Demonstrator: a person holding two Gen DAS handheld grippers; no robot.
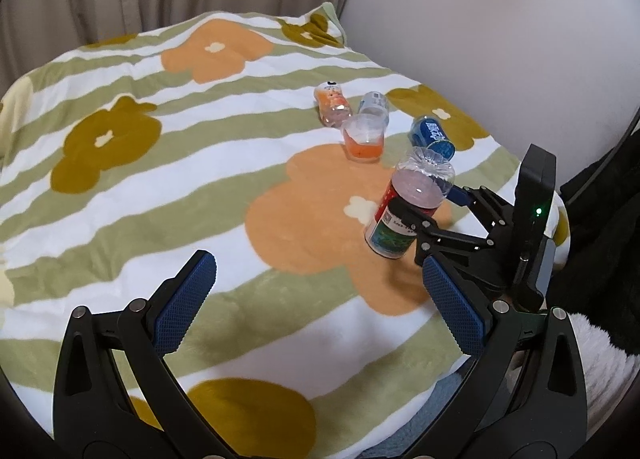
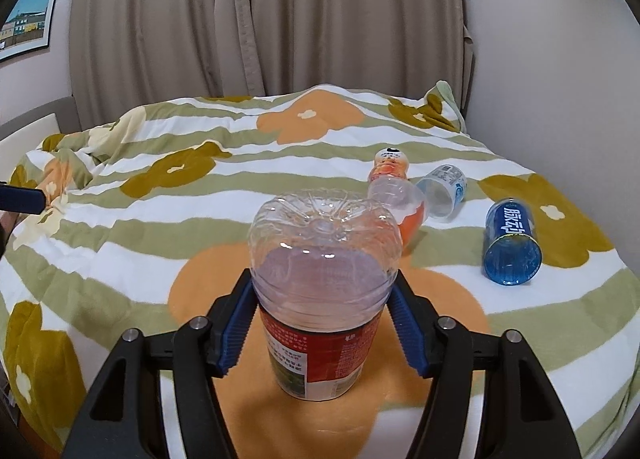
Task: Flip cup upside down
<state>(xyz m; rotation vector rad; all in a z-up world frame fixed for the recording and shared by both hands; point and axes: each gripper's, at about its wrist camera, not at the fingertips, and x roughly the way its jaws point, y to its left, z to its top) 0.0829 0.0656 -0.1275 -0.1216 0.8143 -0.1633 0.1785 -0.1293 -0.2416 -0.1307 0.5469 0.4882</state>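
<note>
A clear plastic cup with a red and green label (image 2: 320,299) stands upside down, its closed base on top and its open end on the blanket. My right gripper (image 2: 322,323) is shut on it, blue pads on both sides. In the left wrist view the same cup (image 1: 408,205) sits tilted slightly in the right gripper (image 1: 434,207) at the right. My left gripper (image 1: 316,299) is open and empty, low over the blanket, to the left of the cup.
A floral blanket (image 1: 200,179) covers the bed. Behind the held cup are a clear cup with orange bottom (image 1: 363,137), a cartoon-printed cup (image 1: 332,103) lying down, a clear cup (image 1: 374,105) and a blue cup (image 1: 434,135) on its side. Curtains and wall stand behind.
</note>
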